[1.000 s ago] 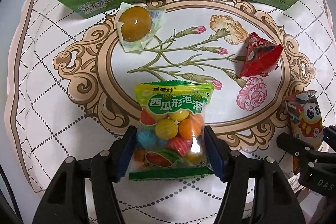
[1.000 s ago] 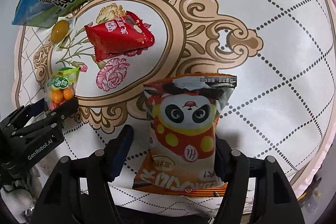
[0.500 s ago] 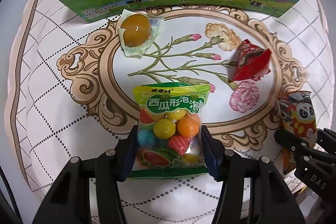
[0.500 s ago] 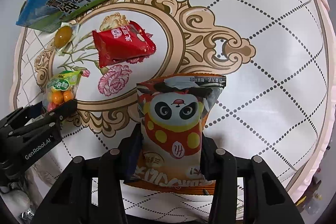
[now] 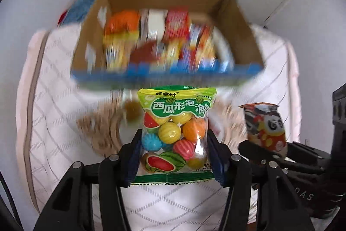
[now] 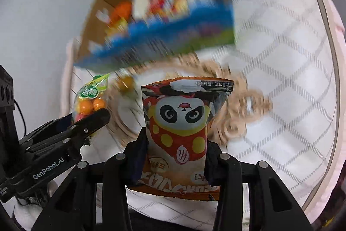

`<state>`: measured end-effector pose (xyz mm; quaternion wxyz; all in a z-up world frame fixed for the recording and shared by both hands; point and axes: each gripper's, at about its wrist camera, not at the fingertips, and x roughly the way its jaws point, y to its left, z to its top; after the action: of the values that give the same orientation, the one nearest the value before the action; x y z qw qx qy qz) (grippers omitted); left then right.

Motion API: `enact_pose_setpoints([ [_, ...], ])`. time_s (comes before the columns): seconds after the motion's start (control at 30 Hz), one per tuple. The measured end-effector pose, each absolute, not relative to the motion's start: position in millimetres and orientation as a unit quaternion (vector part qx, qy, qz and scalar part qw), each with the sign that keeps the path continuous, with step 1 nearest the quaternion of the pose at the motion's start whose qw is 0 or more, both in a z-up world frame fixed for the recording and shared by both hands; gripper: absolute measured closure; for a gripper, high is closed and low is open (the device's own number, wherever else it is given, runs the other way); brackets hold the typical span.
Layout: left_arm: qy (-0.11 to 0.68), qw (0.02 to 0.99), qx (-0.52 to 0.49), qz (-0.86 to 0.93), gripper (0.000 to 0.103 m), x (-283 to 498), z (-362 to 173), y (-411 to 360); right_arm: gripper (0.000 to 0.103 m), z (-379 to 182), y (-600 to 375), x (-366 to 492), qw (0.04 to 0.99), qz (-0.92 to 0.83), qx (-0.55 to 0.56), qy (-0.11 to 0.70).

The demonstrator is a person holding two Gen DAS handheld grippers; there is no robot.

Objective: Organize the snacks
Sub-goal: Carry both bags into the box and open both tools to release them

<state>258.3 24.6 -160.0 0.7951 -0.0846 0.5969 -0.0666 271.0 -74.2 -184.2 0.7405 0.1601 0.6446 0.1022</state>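
Green-topped gum bag (image 5: pixel 175 133) clamped in my left hand-held gripper (image 5: pixel 174 157), centre frame. Panda snack bag (image 6: pixel 183 129) clamped in my right hand-held gripper (image 6: pixel 176 157). Blurred cardboard box (image 5: pixel 242 21) of snacks, upper frame.

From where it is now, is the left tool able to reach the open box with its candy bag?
Probably yes. The left tool grips the candy bag, and the open box lies just ahead with nothing between them. The view is blurred.
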Motion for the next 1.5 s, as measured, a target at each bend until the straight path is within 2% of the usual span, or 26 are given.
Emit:
enact_pose_setpoints([
  [0.17,0.578,0.807,-0.093,-0.074,0.051,327,-128,35,0.057,-146,-75,340,0.771,0.112,0.152,0.608],
  [0.27,0.584,0.802,-0.100,-0.072,0.050,376,-131,43,0.057,-142,-80,390,0.778,0.107,0.143,0.602],
  [0.57,0.651,0.746,-0.128,-0.066,0.050,503,-186,66,0.057,-188,-80,505,0.753,0.076,0.112,0.644],
  [0.87,0.688,0.715,-0.114,-0.054,0.050,551,-235,67,0.057,-228,-80,558,0.733,0.049,0.078,0.674],
  [0.97,0.698,0.708,-0.106,-0.025,0.047,557,-246,69,0.056,-240,-80,571,0.726,0.042,0.068,0.683],
  [1.0,0.700,0.705,-0.109,-0.028,0.043,559,-249,70,0.054,-246,-82,575,0.718,0.031,0.067,0.692],
  [1.1,0.692,0.715,-0.096,-0.031,0.018,560,-251,68,0.035,-255,-82,580,0.710,0.035,0.065,0.700],
  [1.2,0.690,0.717,-0.093,-0.032,0.016,559,-254,69,0.021,-257,-74,579,0.711,0.040,0.051,0.700],
  [1.3,0.687,0.720,-0.091,-0.032,0.008,558,-253,71,0.009,-254,-67,577,0.710,0.045,0.029,0.702],
  [1.5,0.669,0.736,-0.099,-0.034,0.008,544,-237,74,0.008,-237,-62,565,0.715,0.043,0.019,0.698],
])
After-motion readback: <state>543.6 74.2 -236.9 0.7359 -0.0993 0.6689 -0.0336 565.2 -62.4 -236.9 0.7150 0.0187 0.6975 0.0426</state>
